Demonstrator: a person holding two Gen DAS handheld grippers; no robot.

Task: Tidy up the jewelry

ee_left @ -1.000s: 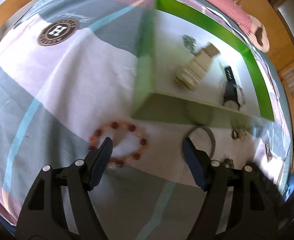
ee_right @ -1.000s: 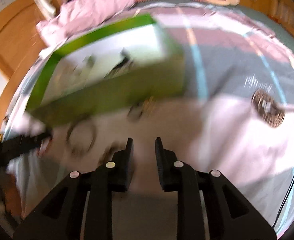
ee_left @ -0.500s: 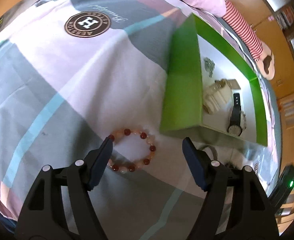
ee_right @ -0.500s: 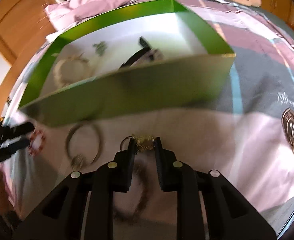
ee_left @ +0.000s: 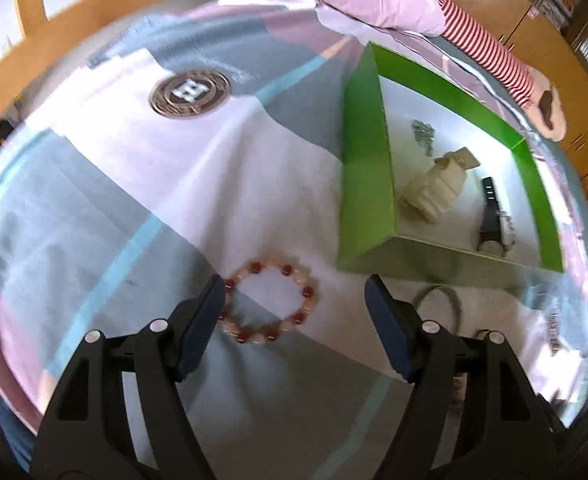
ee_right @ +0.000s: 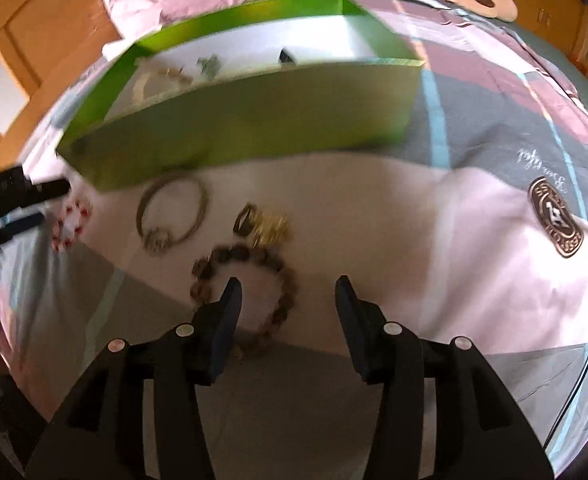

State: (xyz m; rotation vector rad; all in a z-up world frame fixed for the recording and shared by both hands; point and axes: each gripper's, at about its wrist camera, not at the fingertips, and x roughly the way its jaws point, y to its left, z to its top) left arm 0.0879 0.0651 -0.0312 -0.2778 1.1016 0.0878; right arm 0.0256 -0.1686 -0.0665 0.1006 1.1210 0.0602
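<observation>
Hovering spread wide, the left gripper frames a red-and-peach bead bracelet. The right gripper, also agape, holds nothing above a brown bead bracelet.

Two wrist views looking down over the bed

Both are hovering close, facing the green box from different sides, sharing box, red bracelet and bangle.

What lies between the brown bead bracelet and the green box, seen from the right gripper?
In the right wrist view, a small gold ring cluster lies on the sheet between the brown bracelet and the green box; a metal bangle lies further left.
</observation>
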